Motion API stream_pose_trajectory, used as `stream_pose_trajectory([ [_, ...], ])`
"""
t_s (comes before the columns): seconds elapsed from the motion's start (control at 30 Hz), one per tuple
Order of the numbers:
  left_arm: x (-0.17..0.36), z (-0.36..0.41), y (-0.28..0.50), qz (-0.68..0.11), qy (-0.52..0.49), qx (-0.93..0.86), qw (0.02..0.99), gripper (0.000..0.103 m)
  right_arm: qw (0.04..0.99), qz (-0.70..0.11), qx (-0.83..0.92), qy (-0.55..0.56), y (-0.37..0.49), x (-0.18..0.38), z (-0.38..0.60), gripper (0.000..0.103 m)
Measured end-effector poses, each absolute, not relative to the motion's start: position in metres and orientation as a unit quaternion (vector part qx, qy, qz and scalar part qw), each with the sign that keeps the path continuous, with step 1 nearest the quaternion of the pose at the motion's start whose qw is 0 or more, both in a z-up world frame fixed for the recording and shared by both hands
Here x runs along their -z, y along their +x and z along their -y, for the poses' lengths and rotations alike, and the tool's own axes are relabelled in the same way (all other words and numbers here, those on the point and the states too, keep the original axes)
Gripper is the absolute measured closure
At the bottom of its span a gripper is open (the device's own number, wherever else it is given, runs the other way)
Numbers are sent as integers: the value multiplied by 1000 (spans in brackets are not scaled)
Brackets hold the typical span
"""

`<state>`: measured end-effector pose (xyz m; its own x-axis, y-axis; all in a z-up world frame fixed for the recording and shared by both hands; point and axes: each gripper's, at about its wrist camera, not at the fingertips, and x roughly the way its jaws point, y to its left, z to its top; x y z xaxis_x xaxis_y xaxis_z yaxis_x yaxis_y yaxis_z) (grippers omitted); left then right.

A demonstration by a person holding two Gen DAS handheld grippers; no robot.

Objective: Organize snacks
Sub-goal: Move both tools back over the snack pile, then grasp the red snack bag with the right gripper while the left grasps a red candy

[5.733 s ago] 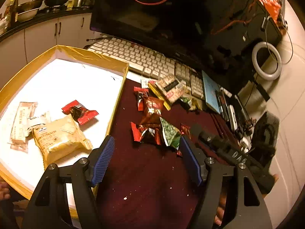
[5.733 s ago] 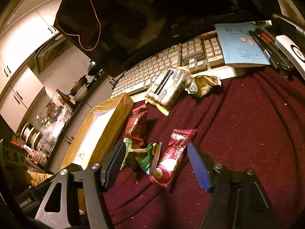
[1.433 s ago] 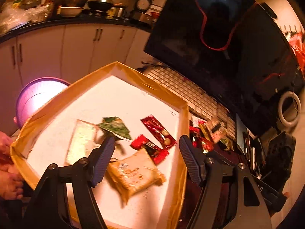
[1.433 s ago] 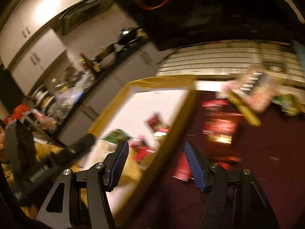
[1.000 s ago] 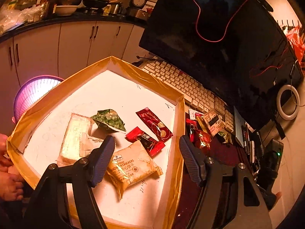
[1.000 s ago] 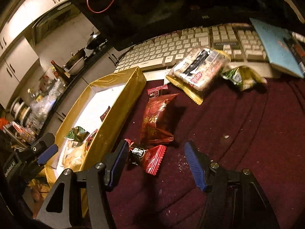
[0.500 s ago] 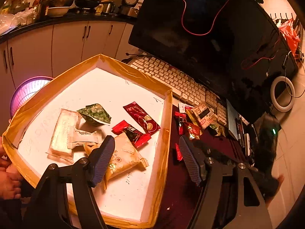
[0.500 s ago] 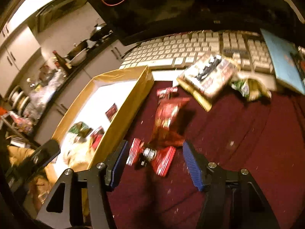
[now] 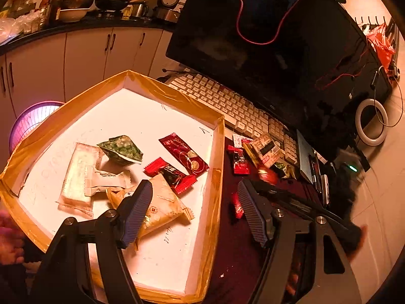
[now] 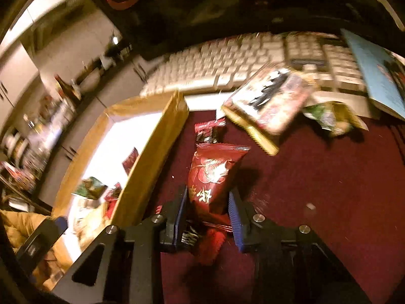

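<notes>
A: Starting with the left wrist view: what is the left gripper (image 9: 195, 212) doing?

B: It hangs with its jaws spread wide and nothing between them, low in the frame, over the right wall of the yellow-rimmed tray (image 9: 218, 177). On the tray's white floor lie a green pea packet (image 9: 121, 150), a long dark-red sachet (image 9: 184, 154) running from upper left to lower right, a small red wrapper (image 9: 171, 175), a tan cracker bag (image 9: 158, 206) and two pale packets (image 9: 86, 177) at centre left.

A: And outside the tray?

B: On the maroon cloth (image 9: 240, 253) at centre right sit a small red candy (image 9: 238, 160) and a printed snack pack (image 9: 265, 149) near the keyboard (image 9: 222, 103).

A: Now the right wrist view.

B: It is motion-blurred. The right gripper (image 10: 208, 215) has its jaws drawn in on the lower end of a dark-red snack bag (image 10: 215, 174), both blue pads against it. The bag's long axis runs up the frame, its wide crimped end pointing to the upper centre. It sits just right of the tray's wall (image 10: 152, 162), with another red wrapper (image 10: 207, 243) beneath the jaws. The view is too blurred to tell whether the bag is off the cloth.
</notes>
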<state>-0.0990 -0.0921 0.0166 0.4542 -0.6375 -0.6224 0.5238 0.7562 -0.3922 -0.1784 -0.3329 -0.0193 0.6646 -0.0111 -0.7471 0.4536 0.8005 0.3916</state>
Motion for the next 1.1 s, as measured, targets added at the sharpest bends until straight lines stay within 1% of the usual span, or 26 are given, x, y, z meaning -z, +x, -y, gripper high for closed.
stream_pose_trajectory([
  [0.1,-15,104,-103,-403,-63,352,843,34,878,-345,156,292,-219,8,343,71],
  [0.2,-16,128,-116,-412,-25,362,836,34,879,-333,168,297,-245,7,355,71],
  [0.3,-23,150,-138,-403,16,374,835,33,873,-328,168,319,-261,19,369,71],
  [0.47,-35,187,-171,-375,109,373,842,33,879,-272,142,366,-279,16,378,71],
  [0.53,-37,189,-177,-367,125,369,845,33,880,-260,136,373,-284,14,379,71],
  [0.67,-31,197,-158,-404,147,370,824,33,880,-246,136,384,-290,12,386,71],
  [0.87,0,253,-144,-449,265,428,738,33,872,-236,122,410,-291,18,394,71],
  [1.0,22,273,-132,-447,296,406,740,37,874,-244,117,403,-289,18,391,71],
  [1.1,30,267,-131,-462,287,413,730,49,878,-248,115,393,-286,16,387,71],
])
